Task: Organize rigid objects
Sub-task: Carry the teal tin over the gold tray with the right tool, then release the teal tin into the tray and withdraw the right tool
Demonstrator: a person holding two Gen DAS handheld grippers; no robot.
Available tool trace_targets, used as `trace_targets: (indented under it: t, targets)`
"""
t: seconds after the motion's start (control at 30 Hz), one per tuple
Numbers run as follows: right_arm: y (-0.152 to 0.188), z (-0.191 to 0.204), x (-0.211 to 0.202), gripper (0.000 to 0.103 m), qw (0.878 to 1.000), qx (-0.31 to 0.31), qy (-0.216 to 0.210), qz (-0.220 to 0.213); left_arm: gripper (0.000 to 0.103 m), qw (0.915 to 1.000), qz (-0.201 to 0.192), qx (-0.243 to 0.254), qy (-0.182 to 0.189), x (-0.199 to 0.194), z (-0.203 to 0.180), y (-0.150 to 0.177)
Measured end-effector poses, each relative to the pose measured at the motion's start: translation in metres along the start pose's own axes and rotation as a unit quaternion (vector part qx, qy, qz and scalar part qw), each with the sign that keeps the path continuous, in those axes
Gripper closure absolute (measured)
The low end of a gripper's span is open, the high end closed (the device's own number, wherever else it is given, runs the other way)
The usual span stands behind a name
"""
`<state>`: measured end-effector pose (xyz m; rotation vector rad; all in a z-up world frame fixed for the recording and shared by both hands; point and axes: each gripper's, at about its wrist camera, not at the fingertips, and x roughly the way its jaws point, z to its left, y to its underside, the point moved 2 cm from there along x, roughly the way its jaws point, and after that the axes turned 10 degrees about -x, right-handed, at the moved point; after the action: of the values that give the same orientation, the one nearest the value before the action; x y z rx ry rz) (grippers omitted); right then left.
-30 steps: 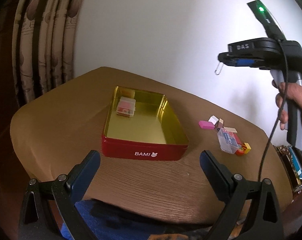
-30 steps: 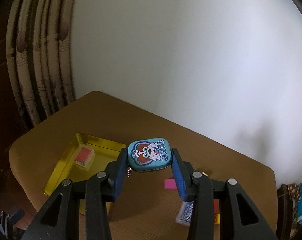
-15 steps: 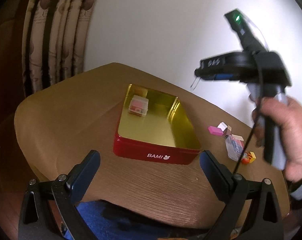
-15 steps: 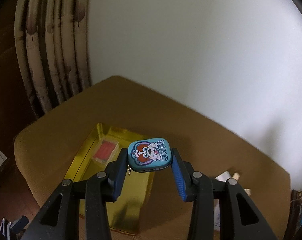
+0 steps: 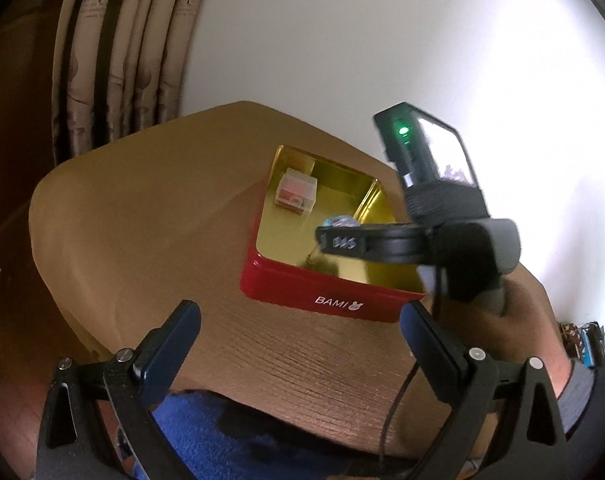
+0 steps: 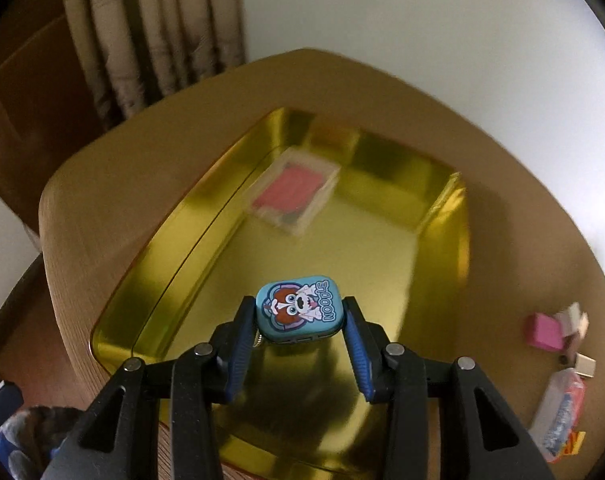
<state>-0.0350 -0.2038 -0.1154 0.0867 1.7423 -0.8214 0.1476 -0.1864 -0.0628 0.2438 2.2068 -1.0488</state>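
The left tongs (image 5: 298,344) hang wide open and empty over the tabletop (image 5: 142,216); the right tongs (image 6: 300,330) pinch the small blue tin (image 6: 298,308) above the gold tray (image 6: 382,248), so next comes lowering and release

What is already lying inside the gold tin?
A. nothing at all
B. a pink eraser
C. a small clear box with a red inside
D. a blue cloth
C: a small clear box with a red inside lies in the far corner of the gold tin.
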Motion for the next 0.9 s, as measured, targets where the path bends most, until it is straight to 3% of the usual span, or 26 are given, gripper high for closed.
trace_targets:
  t: [0.57,0.6,0.67,0.7,0.83,0.9]
  targets:
    - [0.004,0.015,0.013,0.059,0.999,-0.013,-0.042,0.003,0.004,0.9999,-0.003,-0.006,-0.013,0.000,0.001,0.003]
    - [0.006,0.014,0.013,0.057,0.998,-0.010,-0.055,0.003,0.004,0.9999,-0.004,-0.006,-0.013,-0.001,0.001,0.004]
    - [0.007,0.010,0.011,0.038,0.998,-0.001,-0.063,-0.004,0.004,0.9999,-0.009,-0.004,-0.011,-0.004,0.000,0.003]
    - [0.010,0.007,0.005,0.019,0.997,0.009,-0.072,-0.019,0.004,0.9999,-0.014,-0.002,-0.008,-0.006,-0.001,0.003]
    - [0.032,-0.021,-0.038,0.016,0.993,0.038,-0.079,-0.085,0.004,0.9987,-0.045,0.014,0.018,-0.022,-0.008,0.001]
    - [0.061,-0.045,-0.072,0.016,0.989,0.061,-0.061,-0.120,0.004,0.9968,-0.059,0.038,0.037,-0.031,-0.018,0.002]
